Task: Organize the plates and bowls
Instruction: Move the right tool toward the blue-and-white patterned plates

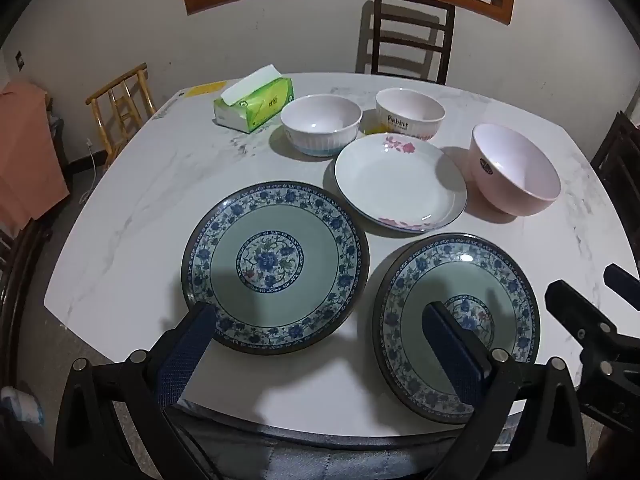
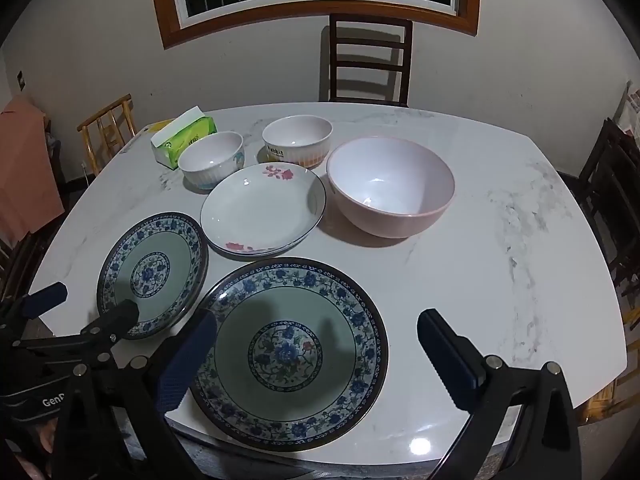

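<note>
Left wrist view: the left gripper is hovering over the near edge of the bench, its jaws standing spread wide and pinching nothing. Two blue plates are lying side by side, the left blue plate and the right blue plate, apart and unstacked. Behind them are sitting the white plate, the pink bowl, the ribbed bowl and the Rabbit bowl; a tissue pack is lying further back. The right gripper is entering at the right edge.

Right wrist view: the right gripper is hanging above the right blue plate, jaws likewise spread and empty.

Judgement: organizing is apparently not yet begun, since nothing is stacked or nested; all three plates and all three bowls are still waiting to be gathered.
</note>
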The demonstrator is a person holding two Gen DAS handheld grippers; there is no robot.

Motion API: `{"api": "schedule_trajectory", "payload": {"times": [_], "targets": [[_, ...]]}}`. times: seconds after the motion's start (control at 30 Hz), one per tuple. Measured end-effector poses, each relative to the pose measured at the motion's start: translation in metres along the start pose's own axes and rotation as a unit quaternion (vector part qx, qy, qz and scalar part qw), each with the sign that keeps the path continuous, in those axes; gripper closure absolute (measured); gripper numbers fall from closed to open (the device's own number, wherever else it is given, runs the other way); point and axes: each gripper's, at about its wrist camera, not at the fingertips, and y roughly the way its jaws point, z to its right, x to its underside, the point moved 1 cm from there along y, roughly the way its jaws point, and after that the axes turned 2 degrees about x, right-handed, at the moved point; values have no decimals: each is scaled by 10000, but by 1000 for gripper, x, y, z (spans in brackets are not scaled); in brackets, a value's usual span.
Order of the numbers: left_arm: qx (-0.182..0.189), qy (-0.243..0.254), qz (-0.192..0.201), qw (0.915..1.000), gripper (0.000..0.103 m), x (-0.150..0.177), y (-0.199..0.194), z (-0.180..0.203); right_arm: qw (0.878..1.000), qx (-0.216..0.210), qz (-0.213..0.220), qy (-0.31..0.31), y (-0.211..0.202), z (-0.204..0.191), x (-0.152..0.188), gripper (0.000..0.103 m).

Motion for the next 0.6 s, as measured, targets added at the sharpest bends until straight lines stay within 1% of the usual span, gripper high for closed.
{"api": "schedule_trajectory", "payload": {"times": [0.2, 0.33, 0.6], "targets": [[93, -36, -37, 9999, 1, 2, 2, -3, 10000, -34, 21, -53, 1, -5, 1, 0], [227, -93, -6, 9997, 1, 3, 1, -4, 9999, -49, 39, -118, 1, -7, 2, 0], [193, -75, 11, 9998, 1, 3, 0, -4, 9999, -61, 40, -129, 1, -7, 2, 0]]}}
